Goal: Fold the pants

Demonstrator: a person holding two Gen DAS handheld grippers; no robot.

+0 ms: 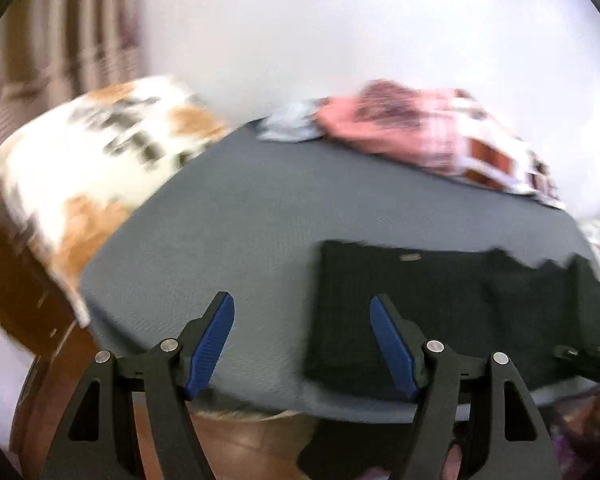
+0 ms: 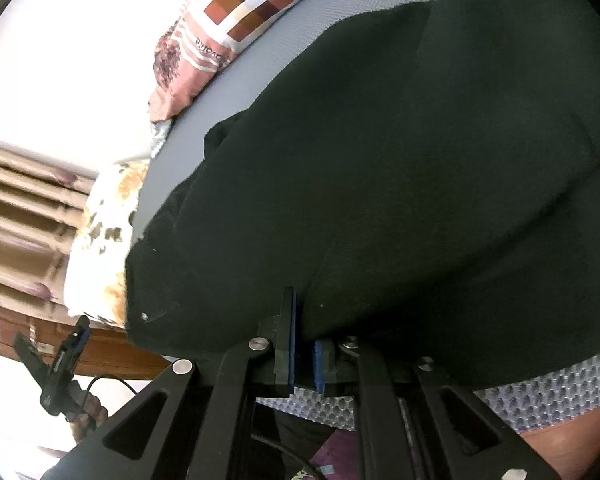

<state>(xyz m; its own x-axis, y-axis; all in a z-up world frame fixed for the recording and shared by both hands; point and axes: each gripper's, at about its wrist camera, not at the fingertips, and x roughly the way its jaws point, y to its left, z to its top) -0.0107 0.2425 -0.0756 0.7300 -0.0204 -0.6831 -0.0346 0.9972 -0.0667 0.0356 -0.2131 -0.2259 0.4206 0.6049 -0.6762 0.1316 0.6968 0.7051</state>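
A: Where do the pants sit?

B: The black pants (image 1: 439, 312) lie flat on the grey mat (image 1: 240, 208), toward four o'clock in the left wrist view. In the right wrist view the pants (image 2: 399, 180) fill most of the frame, from the centre out to three o'clock.

A: And the right gripper?

B: The right gripper (image 2: 303, 354) is at six o'clock, its blue pads nearly together and clenched on the near edge of the pants, where the cloth bunches into the jaws.

A: The left one?

B: The left gripper (image 1: 301, 344) is released, fingers spread wide, holding nothing. Its right pad overlaps the left edge of the pants in the picture; I cannot tell whether it touches. From the right wrist it shows small at eight o'clock.

A: What surrounds them?

B: A white and orange patterned pillow (image 1: 88, 168) at nine o'clock, a pink patterned cloth (image 1: 411, 128) at one o'clock along the far edge of the mat, and a white wall (image 1: 379, 24) behind.
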